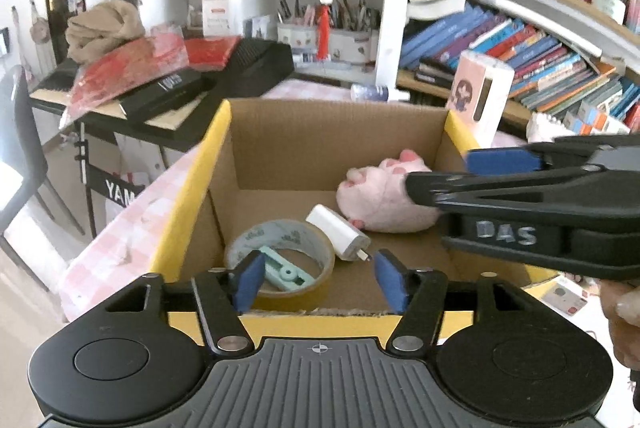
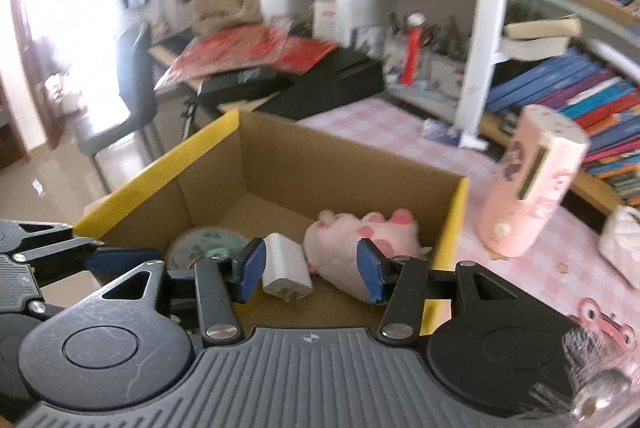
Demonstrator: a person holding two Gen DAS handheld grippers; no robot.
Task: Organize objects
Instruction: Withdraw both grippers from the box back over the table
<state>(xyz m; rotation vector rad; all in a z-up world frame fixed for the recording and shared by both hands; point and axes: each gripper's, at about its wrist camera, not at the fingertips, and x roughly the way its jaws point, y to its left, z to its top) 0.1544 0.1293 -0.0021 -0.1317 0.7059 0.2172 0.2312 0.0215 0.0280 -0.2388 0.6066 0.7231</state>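
Note:
A cardboard box (image 1: pixel 320 139) with yellow edges stands on the pink checked table. In it lie a roll of tape (image 1: pixel 280 252) with a mint green plastic piece (image 1: pixel 284 270) inside, a white charger plug (image 1: pixel 338 238) and a pink plush paw (image 1: pixel 380 199). My left gripper (image 1: pixel 318 278) is open and empty over the box's near edge. My right gripper (image 2: pixel 310 268) is open and empty above the box (image 2: pixel 320 163), with the plug (image 2: pixel 284 268) and the paw (image 2: pixel 360 244) just ahead of its fingers. It also shows from the side in the left wrist view (image 1: pixel 440 175).
A pink cartoon-print container (image 2: pixel 528 187) stands on the table right of the box. A pink toy (image 2: pixel 604 324) lies at the table's near right. A keyboard stand with red packets (image 1: pixel 132 75) is at the left. Bookshelves (image 1: pixel 520 47) fill the back right.

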